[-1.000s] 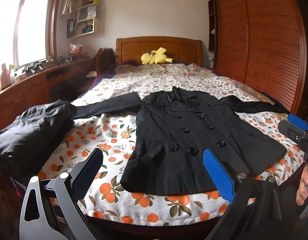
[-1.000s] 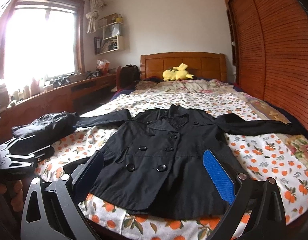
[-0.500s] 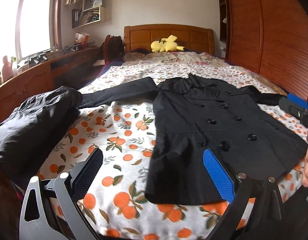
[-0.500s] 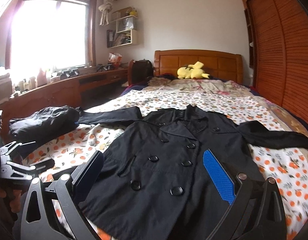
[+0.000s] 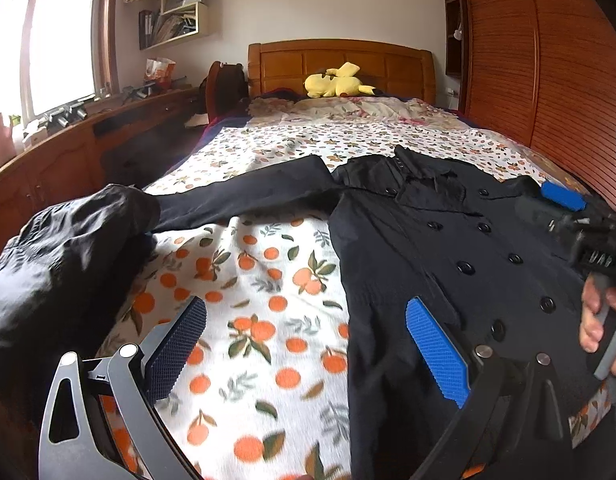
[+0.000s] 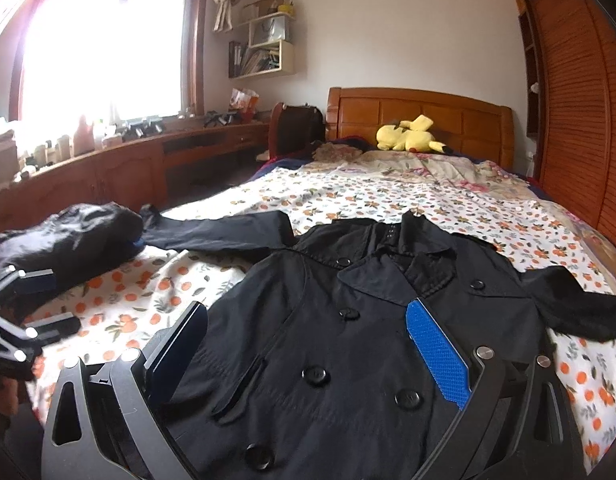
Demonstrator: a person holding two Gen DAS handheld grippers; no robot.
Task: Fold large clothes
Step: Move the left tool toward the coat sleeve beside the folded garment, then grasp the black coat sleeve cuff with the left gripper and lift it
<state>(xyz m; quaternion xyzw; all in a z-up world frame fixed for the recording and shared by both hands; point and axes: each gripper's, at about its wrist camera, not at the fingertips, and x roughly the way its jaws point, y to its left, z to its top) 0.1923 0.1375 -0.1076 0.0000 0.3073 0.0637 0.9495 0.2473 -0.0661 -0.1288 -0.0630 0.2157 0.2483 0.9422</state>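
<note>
Both tools gaping, nothing held; coat (image 6: 347,340) lies collar-away along the bed (image 5: 268,280); right tool (image 6: 308,344) over it, left tool (image 5: 304,340) beside its hem.

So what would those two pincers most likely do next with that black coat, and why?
Probably lower the left gripper to pinch the black coat at its near-left edge. The coat lies flat, buttoned, sleeves spread, and both it and the right gripper are open, holding nothing.

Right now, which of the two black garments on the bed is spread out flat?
The buttoned black coat, with both sleeves stretched sideways. The other black garment lies bundled at the bed's left edge.
</note>
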